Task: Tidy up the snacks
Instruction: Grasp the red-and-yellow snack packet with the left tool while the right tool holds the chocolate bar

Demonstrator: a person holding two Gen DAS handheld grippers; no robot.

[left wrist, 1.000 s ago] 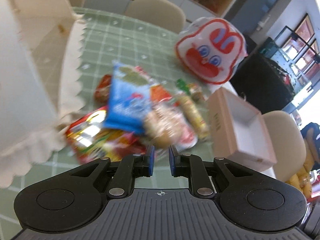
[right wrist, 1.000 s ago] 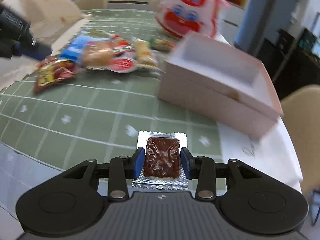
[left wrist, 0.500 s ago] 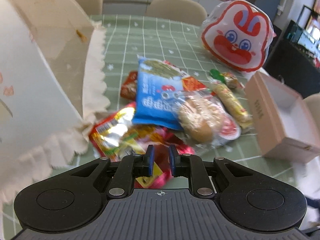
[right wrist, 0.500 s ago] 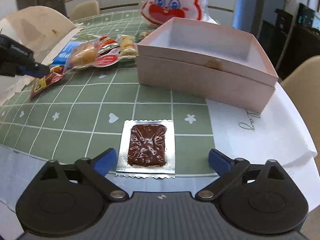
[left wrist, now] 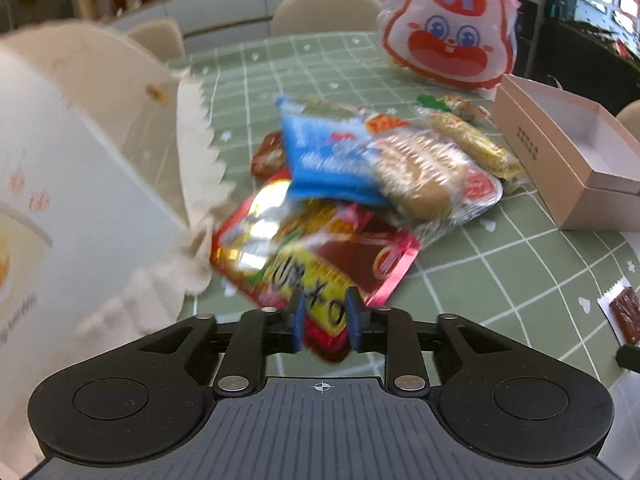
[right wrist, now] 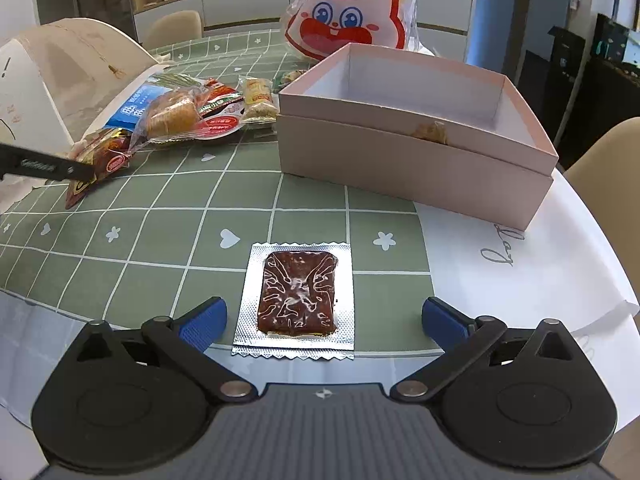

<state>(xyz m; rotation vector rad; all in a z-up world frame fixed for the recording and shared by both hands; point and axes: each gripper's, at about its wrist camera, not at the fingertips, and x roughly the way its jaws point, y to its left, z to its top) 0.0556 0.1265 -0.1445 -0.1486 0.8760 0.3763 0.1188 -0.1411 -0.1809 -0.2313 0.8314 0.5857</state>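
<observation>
My left gripper (left wrist: 325, 322) has its jaws narrowly apart around the near edge of a red and yellow snack packet (left wrist: 316, 256), which lies at the front of a pile of snacks. The pile holds a blue packet (left wrist: 324, 156), a wrapped bun (left wrist: 420, 176) and a yellow bar (left wrist: 468, 140). My right gripper (right wrist: 324, 322) is open, and a silver-wrapped brown snack (right wrist: 296, 296) lies flat on the table between its fingers. An open pink box (right wrist: 420, 128) stands behind it, with one small snack inside. The left gripper (right wrist: 44, 166) shows at the left of the right wrist view, touching the red packet (right wrist: 104, 154).
A rabbit-face bag (left wrist: 448, 36) stands at the back of the green checked tablecloth (right wrist: 160, 232). A large white paper bag (left wrist: 80, 168) lies at the left beside the pile. White paper (right wrist: 520, 264) covers the table's right edge. Chairs stand around the table.
My right gripper opened and let go of the silver-wrapped snack, which now lies on the table. My left gripper moved forward onto the red and yellow packet.
</observation>
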